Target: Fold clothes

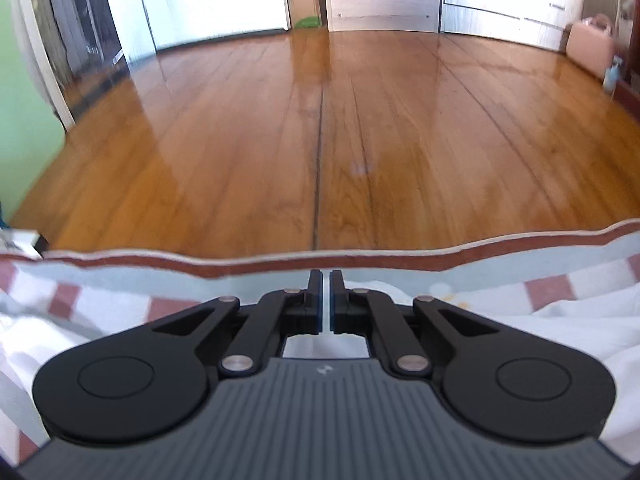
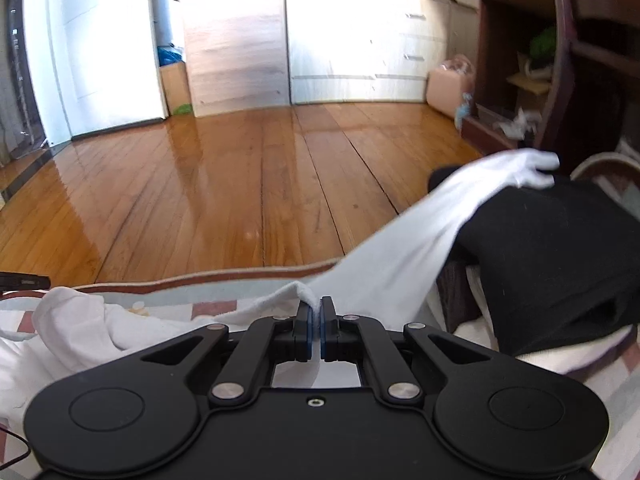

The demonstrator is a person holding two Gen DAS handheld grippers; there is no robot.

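Nearest the right wrist camera, the right gripper (image 2: 319,312) has its fingers pressed onto a fold of white cloth, pinching a small ridge of the white garment (image 2: 384,256) between the blue pads. From that pinch the cloth runs in a taut, lifted band toward the right, where its far end drapes over a black garment (image 2: 560,264) lying folded or heaped near the right edge of the bed. More of the white garment lies crumpled to the left of the gripper, on the checked bedsheet (image 2: 208,309) close to the bed's front edge, beyond which the wooden floor (image 2: 240,184) begins.

In the left wrist view, the left gripper (image 1: 326,300) hovers over the same front edge of the bed with its fingers nearly together, a thin gap between the pads; no cloth shows in that gap. White cloth lies below and to both sides of it.

Judging by the stretched band, the step in hand is a sleeve or edge of the white garment being drawn across; whether this opens the garment out flat or lays a fold over cannot be settled. Either way, the coming move calls for a firm right-hand pinch and a second hold by the left gripper on the loose cloth.
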